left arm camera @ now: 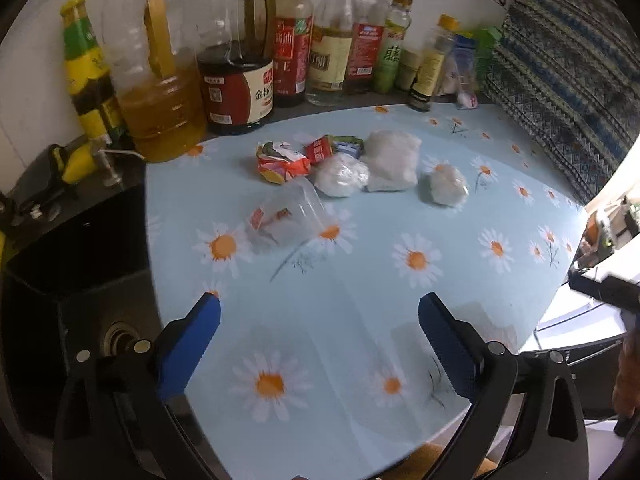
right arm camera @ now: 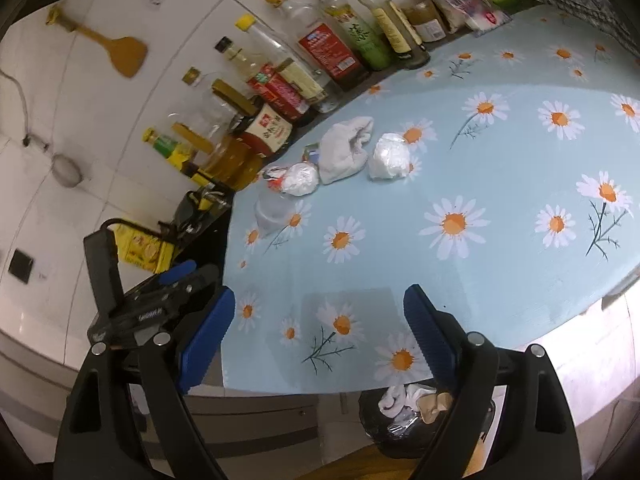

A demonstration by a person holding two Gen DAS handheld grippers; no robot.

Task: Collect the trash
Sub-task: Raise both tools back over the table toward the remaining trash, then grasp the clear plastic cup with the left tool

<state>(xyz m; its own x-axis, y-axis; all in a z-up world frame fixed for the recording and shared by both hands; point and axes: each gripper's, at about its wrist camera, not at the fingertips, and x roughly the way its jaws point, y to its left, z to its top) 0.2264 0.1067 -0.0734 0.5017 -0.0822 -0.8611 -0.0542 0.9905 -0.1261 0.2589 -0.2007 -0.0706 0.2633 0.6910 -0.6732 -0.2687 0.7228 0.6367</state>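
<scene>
Trash lies on the daisy-print table [left arm camera: 360, 288]: a clear plastic cup on its side [left arm camera: 286, 218], an orange crumpled wrapper [left arm camera: 282, 162], a red carton [left arm camera: 320, 150], a white wad [left arm camera: 340, 178], a larger white tissue pile [left arm camera: 392, 160] and a small white wad [left arm camera: 448, 186]. In the right wrist view I see the cup [right arm camera: 272, 208], the wads [right arm camera: 300, 178] [right arm camera: 390, 156] and the tissue pile [right arm camera: 346, 148]. My left gripper [left arm camera: 320, 316] is open and empty, short of the cup. My right gripper [right arm camera: 318, 308] is open and empty over the table's near edge.
A row of oil and sauce bottles [left arm camera: 240, 76] lines the back wall. A dark sink [left arm camera: 80, 300] lies left of the table. A black bin bag with trash [right arm camera: 404, 412] sits below the table edge. A patterned cloth [left arm camera: 560, 72] hangs at the right.
</scene>
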